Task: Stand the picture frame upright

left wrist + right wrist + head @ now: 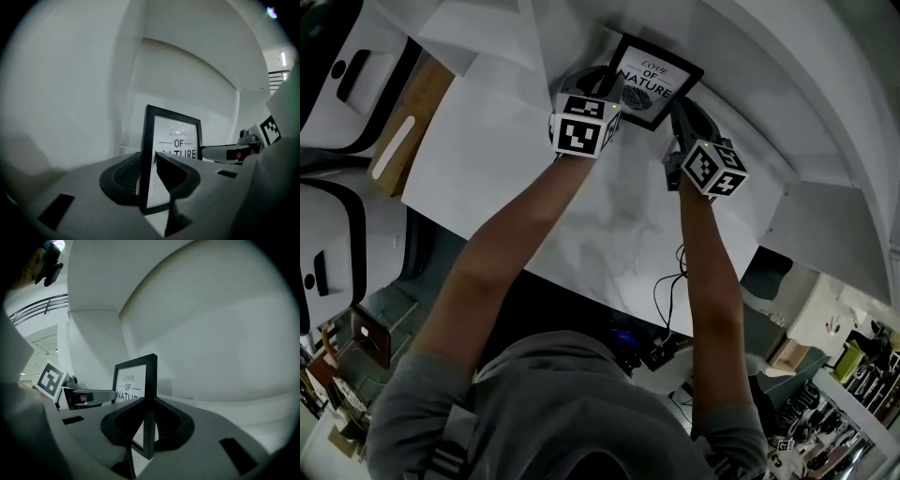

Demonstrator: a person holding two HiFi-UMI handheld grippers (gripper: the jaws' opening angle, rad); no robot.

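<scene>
Between both grippers, the frame is standing upright, facing the person. The left gripper is clamping its left edge and the right gripper is clamping its right edge, probably balancing it vertically for setting down on the table.

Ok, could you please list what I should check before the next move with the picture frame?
1. Left tool shut on the picture frame at one side edge: ok.
2. Right tool shut on the opposite side edge: ok.
3. Frame upright, lettering the right way up: ok.
4. Printed side facing the person: ok.
5. Bottom edge resting on the table: cannot tell.
</scene>
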